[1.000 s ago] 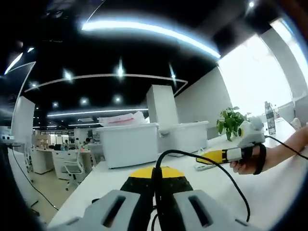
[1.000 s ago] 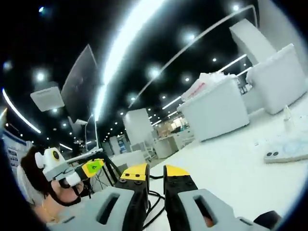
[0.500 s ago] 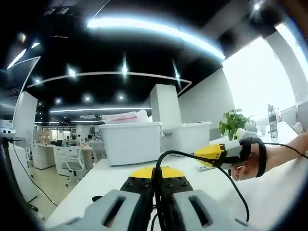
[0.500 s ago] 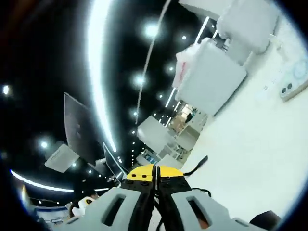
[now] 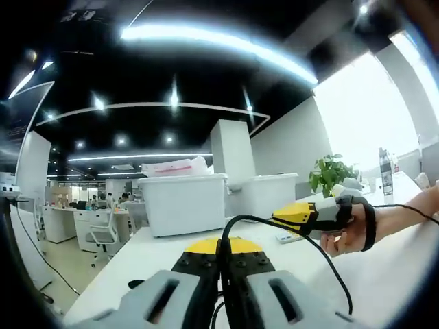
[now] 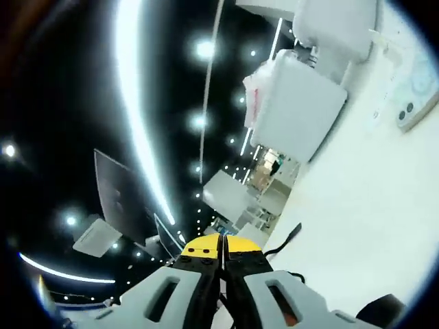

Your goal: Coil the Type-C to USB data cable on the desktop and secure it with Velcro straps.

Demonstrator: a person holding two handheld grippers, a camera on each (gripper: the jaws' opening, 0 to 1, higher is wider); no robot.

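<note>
Both claws clamp the black cable above the white table.
The left claw (image 5: 221, 257) pinches the cable (image 5: 322, 255), which arcs right to the right claw (image 5: 278, 218), held in a hand (image 5: 348, 233). The left gripper view has bins (image 5: 184, 203) and a plant (image 5: 328, 175); in the right gripper view, the right claw (image 6: 222, 252) is closed on cable, its plug (image 6: 293, 232) free beyond, and a phone (image 6: 420, 108) lies on the table (image 6: 370, 199).

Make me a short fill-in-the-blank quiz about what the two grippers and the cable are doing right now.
1. The left gripper is shut on the black ____.
2. From there the cable loops up and over to the ____ gripper, held in a hand.
3. Behind the desk stand white bins and a green ____.
4. In the right gripper view, the right gripper's jaws are ____.

Missing words: cable; right; plant; shut
</note>
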